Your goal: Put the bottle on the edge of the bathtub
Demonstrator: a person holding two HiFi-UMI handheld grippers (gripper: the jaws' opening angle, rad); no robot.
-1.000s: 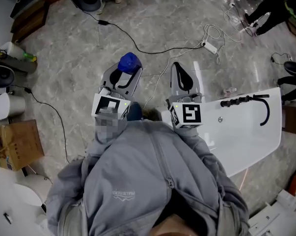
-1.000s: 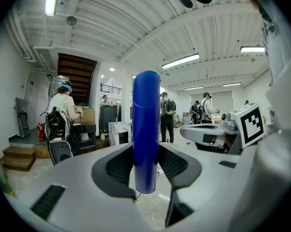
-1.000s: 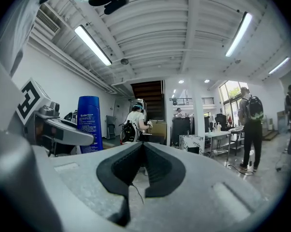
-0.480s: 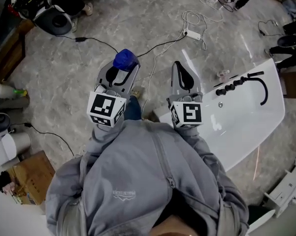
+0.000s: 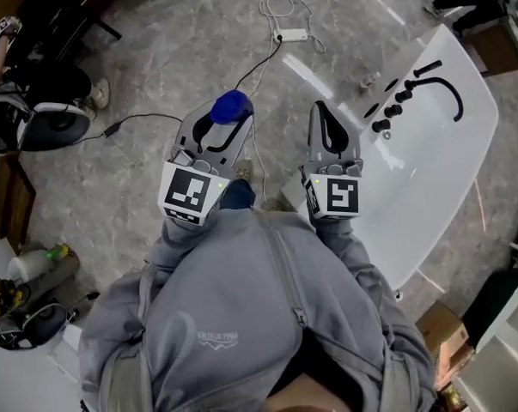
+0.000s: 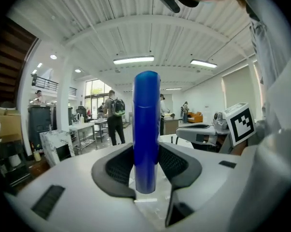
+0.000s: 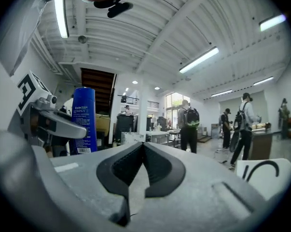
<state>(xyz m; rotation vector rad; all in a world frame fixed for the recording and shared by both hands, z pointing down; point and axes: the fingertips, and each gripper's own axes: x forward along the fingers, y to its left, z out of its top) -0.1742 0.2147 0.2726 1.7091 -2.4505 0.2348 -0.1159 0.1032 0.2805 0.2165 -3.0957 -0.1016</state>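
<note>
Seen from above, a person in a grey zip jacket [image 5: 241, 316] holds a two-jaw gripper in each hand over a grey marbled floor [image 5: 138, 170]. The left gripper [image 5: 221, 129] pinches a blue bottle [image 5: 230, 107]; from this view only the bottle's rounded blue top shows, poking up between the jaws. In the left gripper view the bottle [image 6: 146, 129] stands upright, a plain blue cylinder with a black pad pressed against each of its sides. The right gripper [image 5: 325, 114] is just beside the left, pointing the same way, and its jaws are pressed together with nothing between them; the right gripper view shows the two dark pads meeting at their tips. That view also catches the bottle [image 7: 84, 120] off to the left, its white printed label facing the camera. The white bathtub [image 5: 430, 161] lies to the right of the right gripper, running diagonally away, with a black curved faucet [image 5: 443, 88] and a row of black knobs [image 5: 387, 110] on its far rim. The bottle hangs above the floor, to the left of the tub and apart from its edge. A small pinkish item [image 5: 368, 81] sits on the rim near the knobs, too small to identify. A white power strip [image 5: 291, 34] with a coiled cord lies on the floor beyond the grippers.
</note>
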